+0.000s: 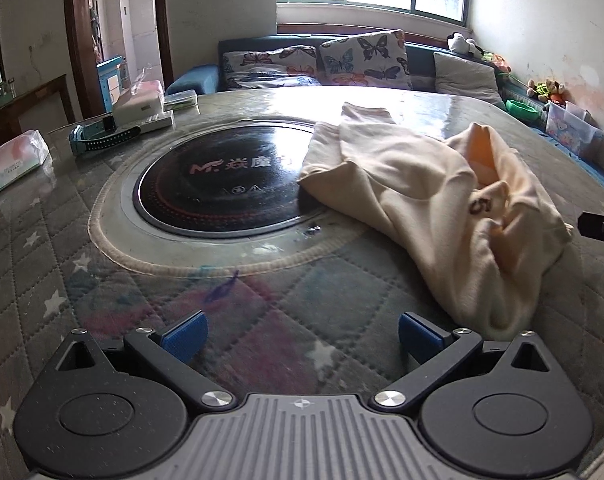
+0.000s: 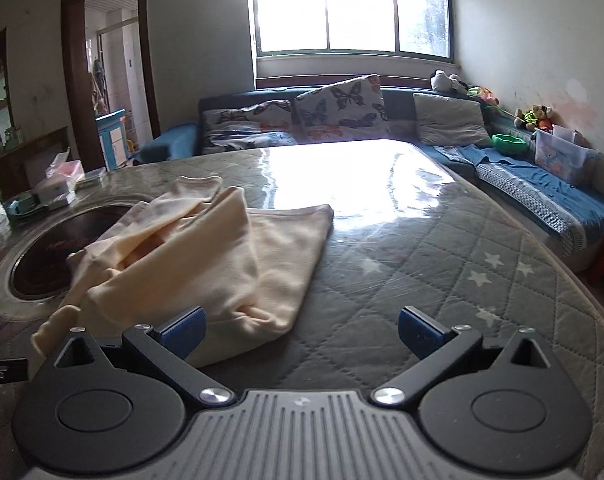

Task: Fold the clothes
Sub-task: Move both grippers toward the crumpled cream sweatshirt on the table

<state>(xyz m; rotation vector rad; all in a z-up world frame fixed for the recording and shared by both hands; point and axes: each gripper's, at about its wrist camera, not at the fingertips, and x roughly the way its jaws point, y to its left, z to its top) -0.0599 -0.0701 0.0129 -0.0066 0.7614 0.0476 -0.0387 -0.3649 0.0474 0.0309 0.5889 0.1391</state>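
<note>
Cream fleece garment (image 1: 433, 200) sits crumpled at centre-right of the left wrist view, partly draped over the black round hotplate (image 1: 222, 188) set into the quilted table (image 1: 142, 280). In the right wrist view it fills the centre-left, its near hem just beyond the left blue pad. Both tools are empty: left gripper (image 1: 302, 336) gaping wide over bare quilt at the bottom of its frame, right gripper (image 2: 302, 332) equally wide, nothing pinched. My take: it's bunched, so flatten first. I'd grab two opposite corners of the near hem, lift, and drag it off the hotplate onto the quilt before creasing anything. Pinch one layer only, since the fleece looks thick and doubled over.
</note>
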